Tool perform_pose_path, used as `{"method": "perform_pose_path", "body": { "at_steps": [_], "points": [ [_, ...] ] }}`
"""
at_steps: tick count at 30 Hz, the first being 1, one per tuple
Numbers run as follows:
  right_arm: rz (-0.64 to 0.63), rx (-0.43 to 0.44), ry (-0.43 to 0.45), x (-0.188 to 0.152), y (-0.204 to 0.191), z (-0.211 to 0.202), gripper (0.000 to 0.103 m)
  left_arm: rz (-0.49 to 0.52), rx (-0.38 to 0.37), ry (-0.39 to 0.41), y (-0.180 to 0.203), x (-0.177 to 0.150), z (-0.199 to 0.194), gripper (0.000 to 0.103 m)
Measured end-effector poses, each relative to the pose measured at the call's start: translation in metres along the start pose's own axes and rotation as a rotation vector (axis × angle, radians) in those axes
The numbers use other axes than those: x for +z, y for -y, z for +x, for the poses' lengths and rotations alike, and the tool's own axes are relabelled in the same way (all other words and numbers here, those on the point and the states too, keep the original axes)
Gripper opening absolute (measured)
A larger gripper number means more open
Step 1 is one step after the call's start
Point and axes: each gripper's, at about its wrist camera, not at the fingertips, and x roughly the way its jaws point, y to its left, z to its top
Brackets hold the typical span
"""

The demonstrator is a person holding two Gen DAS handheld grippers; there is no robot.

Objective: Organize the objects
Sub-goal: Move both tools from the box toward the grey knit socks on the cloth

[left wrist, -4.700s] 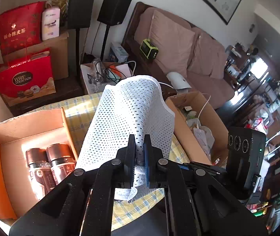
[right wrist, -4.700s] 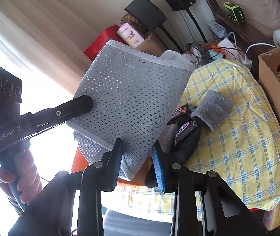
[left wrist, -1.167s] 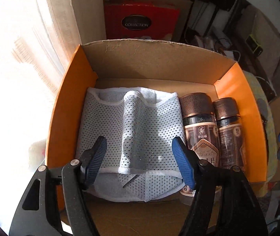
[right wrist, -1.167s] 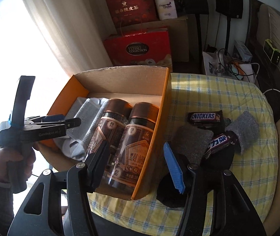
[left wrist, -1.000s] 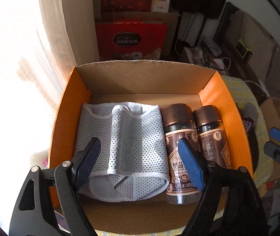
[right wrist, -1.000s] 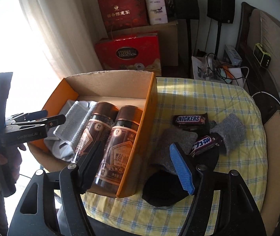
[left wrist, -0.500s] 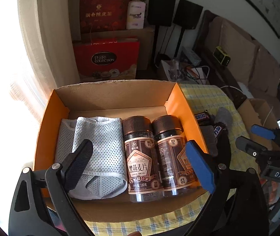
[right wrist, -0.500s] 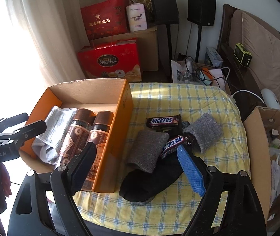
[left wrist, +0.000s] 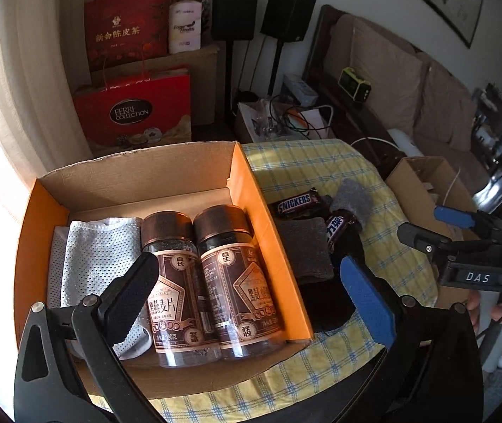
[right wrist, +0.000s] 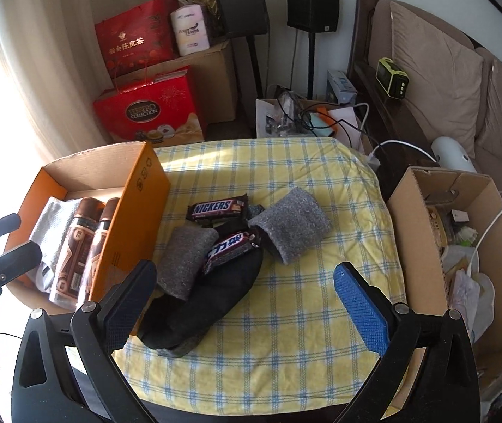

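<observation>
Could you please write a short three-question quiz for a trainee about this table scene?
1. True or false: the white mesh cloth lies inside the orange cardboard box.
2. How many brown-lidded jars lie in that box?
3. Which item rests partly on the black fabric piece? A. Snickers bar B. dark candy bar with Chinese lettering C. green clock

Key: 1 true. 2 two. 3 B. The left gripper and right gripper are both open, empty.
</observation>
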Motion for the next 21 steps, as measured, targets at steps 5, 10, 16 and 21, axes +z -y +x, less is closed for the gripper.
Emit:
{"method": "perform_pose_path", "body": {
  "at_steps": [5,10,16,21],
  "points": [
    [0.032,-0.007,-0.027,-0.001,0.020,0.008,0.102,0.098,-0.002,-0.048,0.035,0.010,0.017,0.097],
    [0.067,-0.003,-0.046,-0.001,0.037,0.017,0.101,0.177,-0.001,-0.091,0.064,0.016,0.036,0.090],
    [0.115,0.000,-0.078,-0.003,0.056,0.032,0.085,0.233,-0.004,-0.196,0.087,0.019,0.068,0.057],
    [0.143,-0.006,-0.096,-0.001,0.069,0.044,0.078,0.280,0.023,-0.297,0.100,0.017,0.098,0.050]
  ]
}}
